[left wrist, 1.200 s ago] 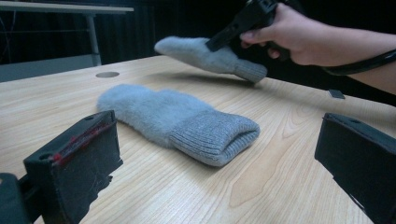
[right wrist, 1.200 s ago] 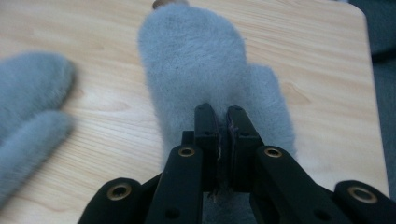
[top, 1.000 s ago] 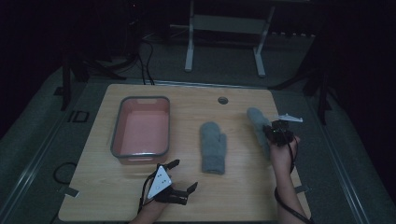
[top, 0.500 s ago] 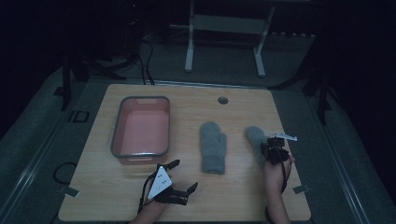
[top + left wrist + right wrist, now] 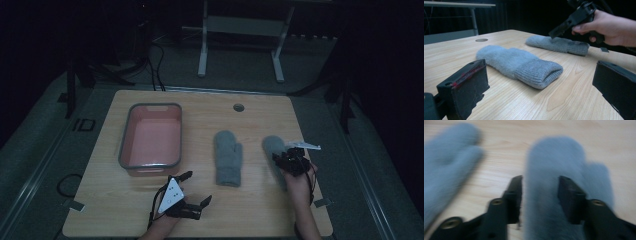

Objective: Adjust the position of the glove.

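Observation:
Two grey mittens lie side by side on the wooden table [image 5: 125, 210]. One mitten [image 5: 228, 157] [image 5: 516, 62] [image 5: 446, 157] is in the middle. The other mitten [image 5: 272, 146] [image 5: 559, 43] [image 5: 554, 157] lies to its right. My right gripper [image 5: 290, 161] [image 5: 540, 187] hovers over the cuff end of that right mitten. Its jaws have just been opening and now straddle the fabric without pinching it. My left gripper [image 5: 196, 187] [image 5: 541, 71] rests open near the table's front edge, pointing at the middle mitten's cuff, with nothing between its jaws.
A grey-rimmed pink tub [image 5: 149, 167] stands at the table's left, just beyond my left gripper. A round cable hole [image 5: 238, 107] sits near the far edge. Dark floor and a white stand [image 5: 240, 30] lie behind the table.
My right gripper has come down and toward the front edge with the right mitten, and its jaws have parted. The mitten now lies flat. My left gripper has stayed put.

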Action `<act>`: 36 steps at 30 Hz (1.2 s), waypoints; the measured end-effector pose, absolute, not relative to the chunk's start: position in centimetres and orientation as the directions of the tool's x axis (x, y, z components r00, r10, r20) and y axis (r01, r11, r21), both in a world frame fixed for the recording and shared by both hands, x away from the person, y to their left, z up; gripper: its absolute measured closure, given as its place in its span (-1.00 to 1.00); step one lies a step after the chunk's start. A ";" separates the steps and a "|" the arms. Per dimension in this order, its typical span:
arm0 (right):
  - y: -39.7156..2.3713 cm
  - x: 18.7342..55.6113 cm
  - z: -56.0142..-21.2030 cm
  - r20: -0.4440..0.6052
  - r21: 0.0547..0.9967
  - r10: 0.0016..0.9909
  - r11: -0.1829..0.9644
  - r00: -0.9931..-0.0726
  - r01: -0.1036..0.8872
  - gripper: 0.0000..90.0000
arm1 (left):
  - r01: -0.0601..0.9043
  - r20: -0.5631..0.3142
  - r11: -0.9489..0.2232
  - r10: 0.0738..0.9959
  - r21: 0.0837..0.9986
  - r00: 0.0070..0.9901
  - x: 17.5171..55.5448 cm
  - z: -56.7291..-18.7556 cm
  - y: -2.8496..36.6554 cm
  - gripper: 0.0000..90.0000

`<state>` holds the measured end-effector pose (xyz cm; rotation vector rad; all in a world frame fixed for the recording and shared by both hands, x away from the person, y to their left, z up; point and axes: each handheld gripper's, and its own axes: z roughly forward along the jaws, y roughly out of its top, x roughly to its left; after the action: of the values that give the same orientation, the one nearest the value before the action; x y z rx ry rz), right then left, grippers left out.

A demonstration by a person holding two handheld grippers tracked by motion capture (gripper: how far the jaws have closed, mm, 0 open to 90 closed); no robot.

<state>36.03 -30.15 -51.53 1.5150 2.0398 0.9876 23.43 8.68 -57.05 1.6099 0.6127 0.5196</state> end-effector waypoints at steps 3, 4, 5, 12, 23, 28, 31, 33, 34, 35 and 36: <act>-31.7 35.3 -49.9 0.058 0.749 0.887 0.265 -0.458 0.607 -0.02 | 0.093 -0.017 -0.082 0.655 0.992 0.755 23.4 -57.0 8.7 -0.99; -32.1 35.0 -49.5 0.060 0.756 0.874 0.276 -0.482 0.594 -0.05 | 0.094 -0.018 -0.081 0.655 0.992 0.755 23.5 -57.1 8.7 -0.99; -32.1 35.0 -49.5 0.060 0.756 0.874 0.276 -0.482 0.594 -0.05 | 0.095 -0.020 -0.080 0.655 0.992 0.755 23.5 -57.1 8.7 -0.99; -33.9 34.7 -49.6 -0.017 0.774 0.892 0.298 -0.452 0.559 -0.16 | 0.099 -0.026 -0.075 0.653 0.992 0.757 23.5 -57.1 8.7 -0.99; -32.9 36.1 -53.9 0.019 0.719 0.946 0.213 -0.325 0.661 0.03 | 0.102 -0.031 -0.071 0.650 0.992 0.759 23.5 -57.1 8.8 -0.99; -31.9 35.8 -54.8 -0.033 0.710 0.940 0.260 -0.339 0.654 0.47 | 0.101 -0.029 -0.073 0.650 0.992 0.759 23.5 -57.1 8.7 -0.99; -31.6 35.7 -54.9 -0.017 0.721 0.955 0.216 -0.295 0.658 0.72 | 0.101 -0.029 -0.073 0.650 0.992 0.759 23.5 -57.1 8.7 -0.99; -31.4 35.5 -54.9 -0.001 0.732 0.964 0.181 -0.265 0.657 0.80 | 0.099 -0.027 -0.075 0.651 0.992 0.759 23.5 -57.1 8.7 -0.99; -31.3 35.5 -54.9 0.002 0.736 0.968 0.170 -0.252 0.656 0.82 | 0.099 -0.027 -0.075 0.651 0.992 0.759 23.5 -57.1 8.7 -0.99; -31.1 35.4 -54.7 -0.007 0.739 0.970 0.169 -0.245 0.652 0.83 | 0.100 -0.028 -0.074 0.651 0.992 0.758 23.5 -57.1 8.7 -0.99; -31.1 35.4 -54.7 -0.007 0.739 0.970 0.169 -0.245 0.652 0.83 | 0.100 -0.028 -0.074 0.651 0.992 0.758 23.5 -57.1 8.7 -0.99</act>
<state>35.38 -31.11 -54.75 1.5272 1.9659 0.8627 23.49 8.72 -57.05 1.6038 0.6169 0.5058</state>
